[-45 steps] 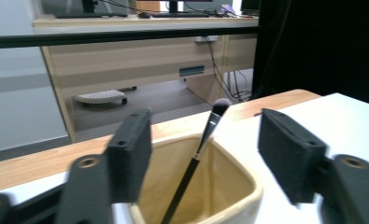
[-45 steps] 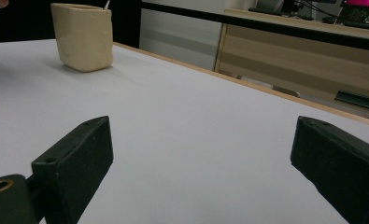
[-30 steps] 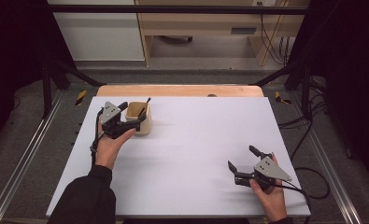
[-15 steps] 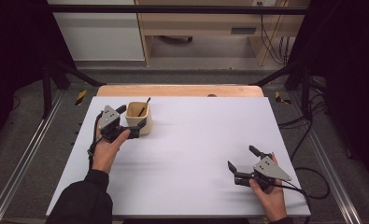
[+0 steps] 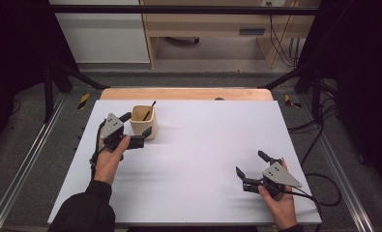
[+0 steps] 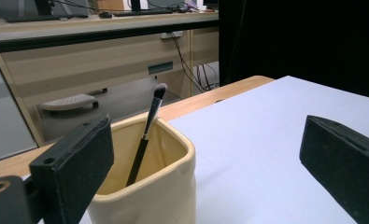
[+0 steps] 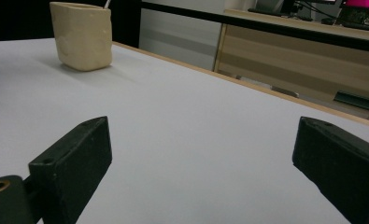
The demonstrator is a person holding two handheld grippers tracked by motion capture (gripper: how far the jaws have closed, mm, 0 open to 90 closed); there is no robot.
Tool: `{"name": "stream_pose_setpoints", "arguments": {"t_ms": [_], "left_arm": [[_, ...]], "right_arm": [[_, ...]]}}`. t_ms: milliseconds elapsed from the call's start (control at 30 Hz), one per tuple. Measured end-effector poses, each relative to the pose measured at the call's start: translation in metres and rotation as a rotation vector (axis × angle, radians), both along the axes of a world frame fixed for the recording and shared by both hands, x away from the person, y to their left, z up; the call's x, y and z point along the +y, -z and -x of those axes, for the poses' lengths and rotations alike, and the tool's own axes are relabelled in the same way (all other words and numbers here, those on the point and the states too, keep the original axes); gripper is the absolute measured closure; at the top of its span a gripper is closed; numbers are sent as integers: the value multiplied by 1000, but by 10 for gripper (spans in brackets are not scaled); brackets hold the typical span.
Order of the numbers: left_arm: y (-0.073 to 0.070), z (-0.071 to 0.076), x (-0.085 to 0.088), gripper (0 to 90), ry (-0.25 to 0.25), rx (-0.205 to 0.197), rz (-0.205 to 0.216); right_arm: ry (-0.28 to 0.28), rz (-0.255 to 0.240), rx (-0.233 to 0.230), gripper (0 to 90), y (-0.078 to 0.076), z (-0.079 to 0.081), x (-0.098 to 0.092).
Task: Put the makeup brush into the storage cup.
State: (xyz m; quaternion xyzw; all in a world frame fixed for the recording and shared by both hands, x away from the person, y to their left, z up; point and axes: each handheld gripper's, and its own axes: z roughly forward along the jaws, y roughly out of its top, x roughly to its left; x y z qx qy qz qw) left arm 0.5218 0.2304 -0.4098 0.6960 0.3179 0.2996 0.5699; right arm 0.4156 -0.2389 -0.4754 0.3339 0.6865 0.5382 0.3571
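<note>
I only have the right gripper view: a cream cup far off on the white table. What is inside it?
Observer: A makeup brush with a black handle leans in the cup, bristles up.
Operator: Where is the other gripper?
Observer: The left gripper is right beside the cup. Its fingers have just been opening and stand wide, with the cup just ahead of them, not pressed.
Operator: And where on the table is mine?
Observer: In the high view, the right gripper is held low over the near right part of the table, fingers open, nothing between them.
</note>
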Motion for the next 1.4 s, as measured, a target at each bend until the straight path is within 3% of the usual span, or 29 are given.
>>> {"name": "stream_pose_setpoints", "arguments": {"t_ms": [433,767,1400], "left_arm": [[8,26,7,27,57,-12,17],[14,44,23,23,26,-43,36],[33,71,49,23,-10,-59,58]], "right_arm": [[3,-3,-8,47,-1,0,0],[4,2,-12,43,-1,0,0],[3,4,-14,43,-1,0,-1]]}}
